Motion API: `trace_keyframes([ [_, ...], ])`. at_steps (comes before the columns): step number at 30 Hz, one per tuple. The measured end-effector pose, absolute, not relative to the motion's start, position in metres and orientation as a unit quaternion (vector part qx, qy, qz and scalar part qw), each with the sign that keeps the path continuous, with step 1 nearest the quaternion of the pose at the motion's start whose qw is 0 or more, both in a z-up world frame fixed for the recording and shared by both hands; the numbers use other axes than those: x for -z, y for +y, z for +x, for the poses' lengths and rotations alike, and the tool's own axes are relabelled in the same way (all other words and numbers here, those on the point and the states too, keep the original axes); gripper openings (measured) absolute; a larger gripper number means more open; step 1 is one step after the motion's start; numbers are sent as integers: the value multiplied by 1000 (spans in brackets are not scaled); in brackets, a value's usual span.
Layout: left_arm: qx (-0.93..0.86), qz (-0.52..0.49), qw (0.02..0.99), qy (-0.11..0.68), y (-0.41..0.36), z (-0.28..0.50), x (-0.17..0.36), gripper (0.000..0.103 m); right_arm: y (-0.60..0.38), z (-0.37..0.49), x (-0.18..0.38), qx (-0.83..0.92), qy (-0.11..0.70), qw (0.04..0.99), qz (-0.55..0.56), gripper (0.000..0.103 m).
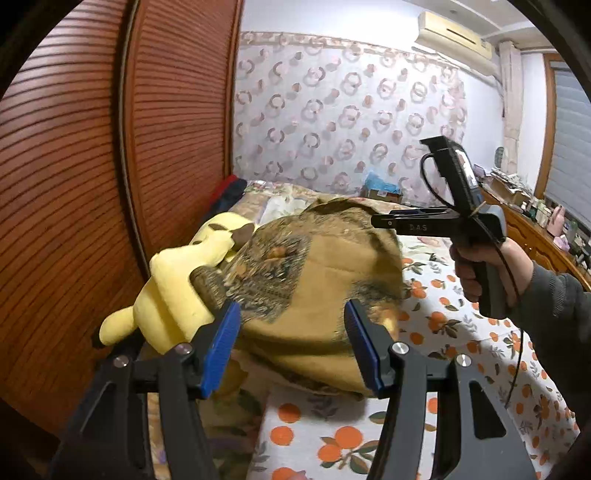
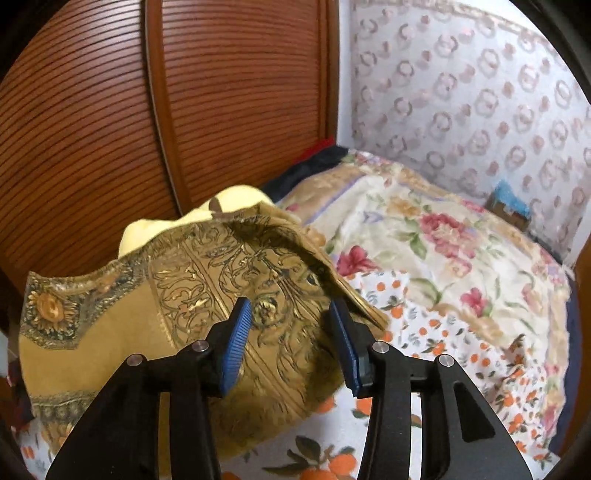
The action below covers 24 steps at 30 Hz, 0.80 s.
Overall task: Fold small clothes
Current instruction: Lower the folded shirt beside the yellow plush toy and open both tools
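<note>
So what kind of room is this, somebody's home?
Most likely a home bedroom: a bed with an orange-print sheet and a floral quilt, a slatted wooden wardrobe door beside it, and a wall air conditioner. A yellow plush toy lies there too.

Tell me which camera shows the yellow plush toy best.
The left wrist view: the yellow plush toy shows its body and limbs beside the brown patterned cloth. The right wrist view shows only a pale yellow sliver behind the cloth's edge.

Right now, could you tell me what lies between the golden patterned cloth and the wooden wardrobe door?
A yellow plush toy lies between the golden cloth and the wardrobe door, partly under the cloth's edge; the left wrist view shows it best.
</note>
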State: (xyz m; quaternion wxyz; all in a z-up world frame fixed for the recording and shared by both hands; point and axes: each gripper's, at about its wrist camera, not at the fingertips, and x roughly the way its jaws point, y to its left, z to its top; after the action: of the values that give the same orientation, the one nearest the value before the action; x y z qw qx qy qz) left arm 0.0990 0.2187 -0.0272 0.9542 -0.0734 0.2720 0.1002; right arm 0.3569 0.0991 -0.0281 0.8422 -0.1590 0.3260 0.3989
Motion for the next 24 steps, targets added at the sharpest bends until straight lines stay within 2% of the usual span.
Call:
trace_keyframes([
  [12, -65, -31, 964, 255, 153, 94, 9, 58, -22, 261, -19, -373, 277, 878, -118, 45],
  [24, -16, -17, 965, 259, 76, 88, 4, 58, -136, 173, -31, -312, 256, 912, -79, 72],
])
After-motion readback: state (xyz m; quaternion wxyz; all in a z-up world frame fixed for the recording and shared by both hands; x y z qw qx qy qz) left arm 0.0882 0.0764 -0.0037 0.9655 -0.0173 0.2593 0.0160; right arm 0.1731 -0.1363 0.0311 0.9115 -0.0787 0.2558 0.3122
